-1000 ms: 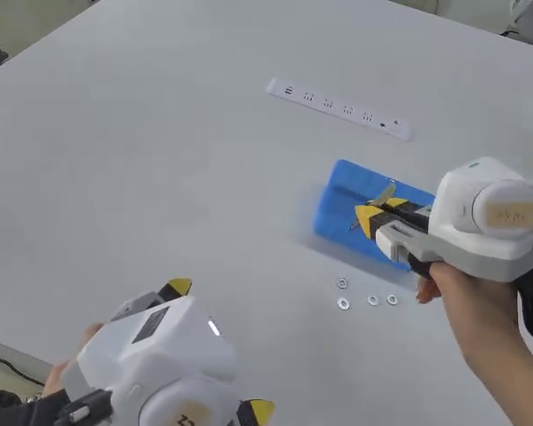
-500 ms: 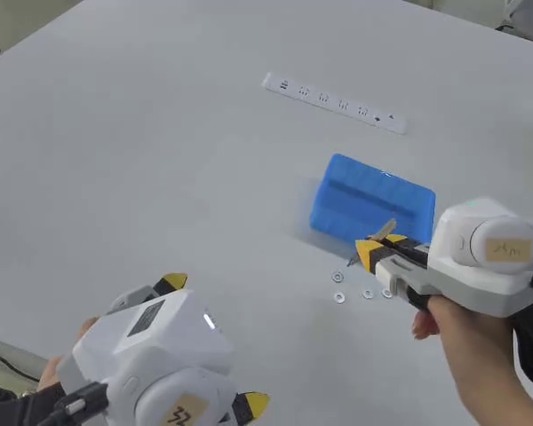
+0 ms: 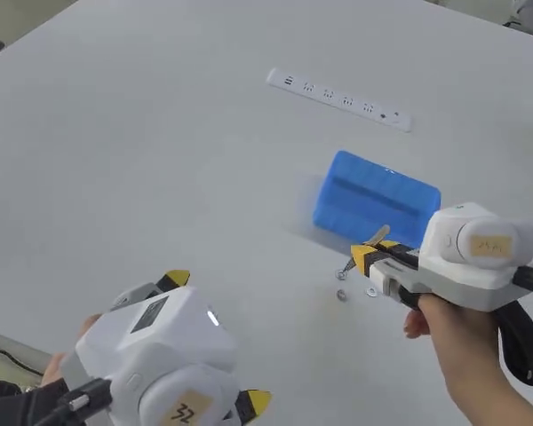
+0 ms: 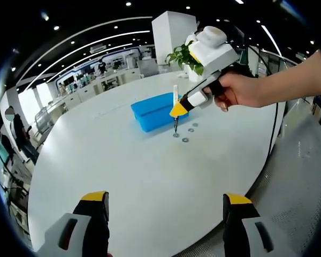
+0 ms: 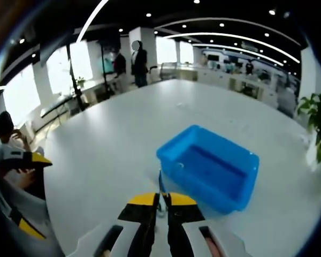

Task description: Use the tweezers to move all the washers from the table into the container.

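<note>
two jaws wide apart and grasping nothing: the left gripper [image 4: 166,211] hangs low over the table [image 3: 160,133], nearest the person. beyond it the right gripper [image 3: 362,257] is clenched on the tweezers [image 4: 175,95], tips down among some four washers [image 4: 185,140] lying loose just beside the blue container [image 4: 152,120]. no washer can be made out inside it, so nearly all the moving looks left to do
</note>
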